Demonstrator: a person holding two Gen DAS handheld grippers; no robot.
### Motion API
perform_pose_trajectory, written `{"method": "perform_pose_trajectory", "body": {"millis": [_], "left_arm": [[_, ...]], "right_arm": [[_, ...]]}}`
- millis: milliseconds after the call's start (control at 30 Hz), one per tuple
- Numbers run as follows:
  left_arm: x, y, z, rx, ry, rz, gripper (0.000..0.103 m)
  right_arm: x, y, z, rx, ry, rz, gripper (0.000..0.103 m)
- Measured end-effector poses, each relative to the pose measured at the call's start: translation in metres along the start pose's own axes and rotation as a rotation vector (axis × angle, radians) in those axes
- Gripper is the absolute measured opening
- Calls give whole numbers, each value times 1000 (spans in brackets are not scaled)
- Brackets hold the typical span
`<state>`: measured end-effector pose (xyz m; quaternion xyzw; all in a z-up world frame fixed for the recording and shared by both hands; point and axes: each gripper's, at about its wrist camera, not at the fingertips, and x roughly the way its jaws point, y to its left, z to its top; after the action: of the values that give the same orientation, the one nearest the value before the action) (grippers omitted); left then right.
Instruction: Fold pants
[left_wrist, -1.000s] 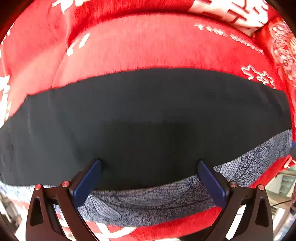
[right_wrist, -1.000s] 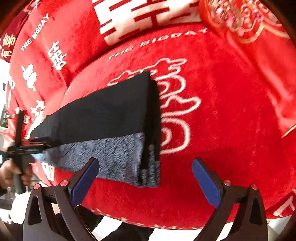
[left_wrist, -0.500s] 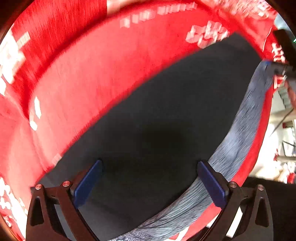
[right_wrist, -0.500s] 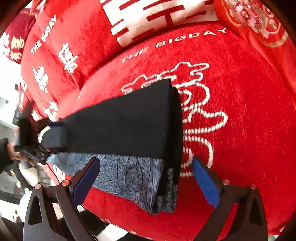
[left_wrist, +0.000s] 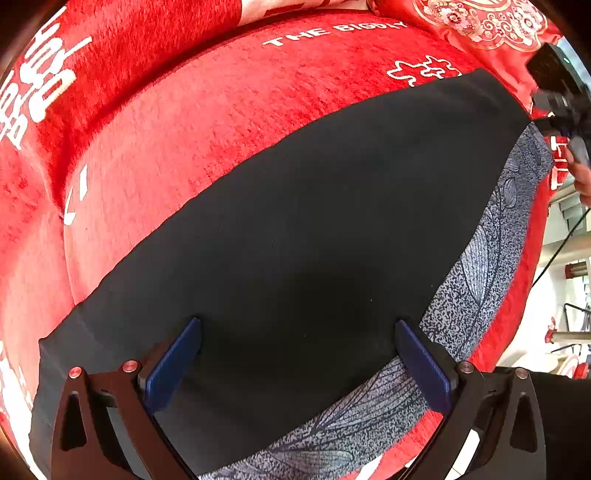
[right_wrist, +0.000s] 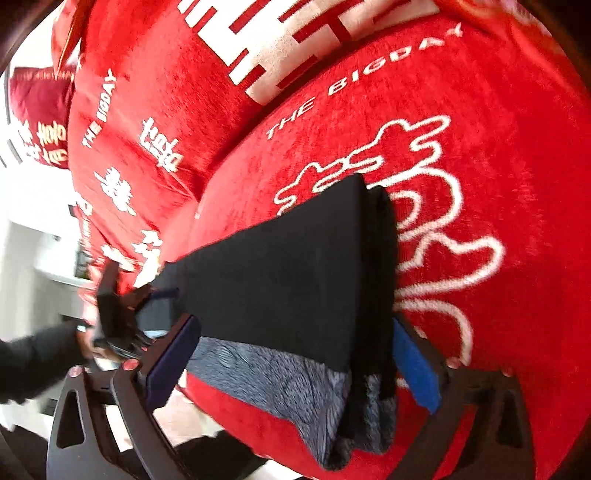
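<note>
The pants (left_wrist: 314, 229) are dark navy with a grey leaf-print band (left_wrist: 484, 258), folded lengthwise and lying flat on a red sofa seat (left_wrist: 221, 110). My left gripper (left_wrist: 297, 360) is open and empty, its blue pads low over one end of the pants. My right gripper (right_wrist: 295, 363) is open and empty at the other end; its pads straddle the folded end (right_wrist: 373, 288), which lies between them. The left gripper also shows in the right wrist view (right_wrist: 122, 317), held by a hand. The right gripper shows small at the right edge of the left wrist view (left_wrist: 561, 107).
The red sofa cover carries white characters and "THE BIGDAY" lettering (right_wrist: 388, 66). The backrest (right_wrist: 207, 74) rises behind the seat. The seat's front edge (right_wrist: 266, 424) drops off just below the pants, with pale floor (left_wrist: 554, 295) beyond. A dark red cushion (right_wrist: 40, 114) lies far left.
The right gripper has moved in closer, so the folded end now sits between its pads. The left wrist view has swung round and steadied over the other end of the pants.
</note>
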<state>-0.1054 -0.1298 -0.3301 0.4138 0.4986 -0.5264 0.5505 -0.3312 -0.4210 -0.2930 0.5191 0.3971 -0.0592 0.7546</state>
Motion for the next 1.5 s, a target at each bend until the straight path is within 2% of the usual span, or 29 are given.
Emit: {"method": "perform_pose_trajectory", "body": {"millis": [100, 167, 233, 300, 333, 367, 400, 567, 733, 867, 933, 1000, 1033, 1067, 1100, 1133, 1200, 1300, 1500], "left_arm": [[3, 0, 5, -2, -5, -5, 103], [7, 2, -4, -1, -6, -6, 103], [7, 2, -5, -1, -10, -6, 103], [7, 12, -2, -1, -20, -6, 103], [5, 12, -3, -2, -24, -5, 103], [3, 13, -2, -2, -26, -3, 103], [2, 12, -4, -3, -26, -1, 103], [2, 11, 2, -5, -8, 13, 103], [3, 9, 3, -30, -16, 30, 103], [2, 14, 5, -44, -12, 10, 103], [-1, 22, 9, -74, -13, -6, 103], [-13, 38, 7, -152, -70, -20, 103], [-14, 42, 4, -170, -73, -9, 103], [-1, 44, 1, -157, -20, 32, 103], [7, 43, 0, -138, 5, 38, 103], [5, 44, -1, -136, -47, 33, 103], [1, 51, 2, -135, -47, 0, 103], [-22, 79, -5, -225, -95, -35, 103], [-58, 147, -59, -345, -107, -17, 103]], "right_arm": [[6, -5, 15, 50, 25, 93, 101], [8, -3, 17, 26, 49, 87, 97], [5, -9, 15, 29, 53, 78, 83], [7, -19, 13, 83, 75, 99, 50], [13, -19, 11, 71, 105, 81, 40], [19, -14, 10, 32, 133, 49, 25], [24, -6, 12, -14, 142, 12, 21], [19, 26, 9, -125, 110, -107, 17], [4, 47, 2, -105, 52, -138, 17], [-2, 88, -1, -119, 26, -216, 17], [-4, 110, -4, -128, 15, -275, 17], [-5, 131, -8, -136, 10, -320, 17], [-4, 144, -10, -128, 4, -326, 17], [-4, 151, -11, -126, 2, -321, 17], [-2, 164, -13, -131, -2, -308, 17], [1, 172, -14, -137, -3, -300, 17], [9, 190, -16, -141, 1, -278, 17], [28, 220, -18, -133, 10, -241, 17], [88, 293, -25, -142, 2, -151, 17]]}}
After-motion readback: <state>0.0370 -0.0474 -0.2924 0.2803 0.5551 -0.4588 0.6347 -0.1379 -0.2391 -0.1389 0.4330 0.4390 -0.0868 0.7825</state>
